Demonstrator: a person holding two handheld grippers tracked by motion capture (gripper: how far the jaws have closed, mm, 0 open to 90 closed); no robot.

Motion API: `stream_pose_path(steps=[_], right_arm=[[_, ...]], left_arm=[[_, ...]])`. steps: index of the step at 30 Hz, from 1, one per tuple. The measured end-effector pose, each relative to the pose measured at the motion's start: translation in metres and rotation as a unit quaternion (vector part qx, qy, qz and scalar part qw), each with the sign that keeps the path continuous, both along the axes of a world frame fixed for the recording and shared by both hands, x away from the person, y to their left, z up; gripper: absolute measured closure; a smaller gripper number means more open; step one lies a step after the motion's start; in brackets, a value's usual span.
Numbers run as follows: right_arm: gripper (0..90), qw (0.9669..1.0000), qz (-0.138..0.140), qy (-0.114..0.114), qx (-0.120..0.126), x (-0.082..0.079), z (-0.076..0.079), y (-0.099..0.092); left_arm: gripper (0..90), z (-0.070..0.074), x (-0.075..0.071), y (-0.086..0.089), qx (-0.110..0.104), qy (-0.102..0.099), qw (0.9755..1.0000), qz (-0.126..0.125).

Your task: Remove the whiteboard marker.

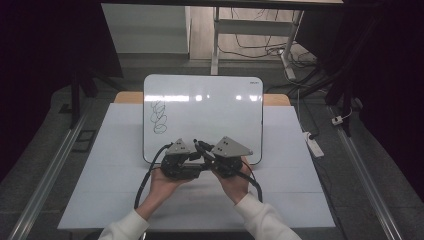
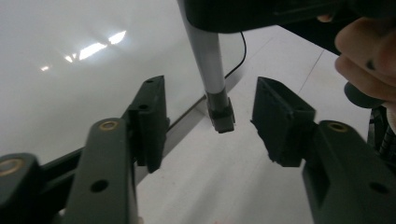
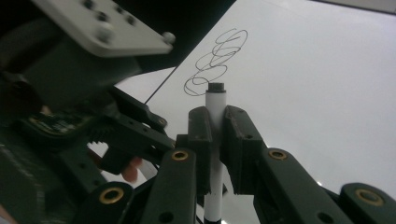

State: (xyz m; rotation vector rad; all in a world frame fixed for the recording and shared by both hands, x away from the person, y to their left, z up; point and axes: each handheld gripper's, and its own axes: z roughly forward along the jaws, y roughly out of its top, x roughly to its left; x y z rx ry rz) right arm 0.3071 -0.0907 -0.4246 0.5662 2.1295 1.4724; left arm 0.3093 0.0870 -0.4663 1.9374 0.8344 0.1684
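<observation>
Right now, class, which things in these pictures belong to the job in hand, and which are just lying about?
In use:
- white marker pen with black end, clamped in the right claw
- left claw, open around the pen's end
- white rectangular whiteboard with black scribbled loops

Lying about:
- white power strip on the floor
- tangled cables under the far desk

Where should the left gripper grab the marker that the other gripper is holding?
Probably the free dark end of the marker, with the left gripper closing from both sides. In the left gripper view that end hangs between its open jaws, untouched. The right gripper already clamps the white barrel, so the middle is taken. The round, thin barrel suits flat pads squeezing straight across it.
</observation>
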Motion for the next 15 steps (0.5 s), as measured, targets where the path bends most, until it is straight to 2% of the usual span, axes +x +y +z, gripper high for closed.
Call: stream_pose_path(steps=[8,15], right_arm=[[80.8,0.9999,0.007,-0.010,-0.007,-0.0046,-0.0008,0.0050],[80.8,0.9998,0.009,-0.013,-0.008,-0.0058,-0.0010,0.0059]], left_arm=[[67.6,-0.0034,0.0023,-0.0009,-0.008,0.004,0.9998,-0.016],[73.7,-0.0062,0.0039,-0.0009,-0.012,0.013,0.9996,-0.021]])
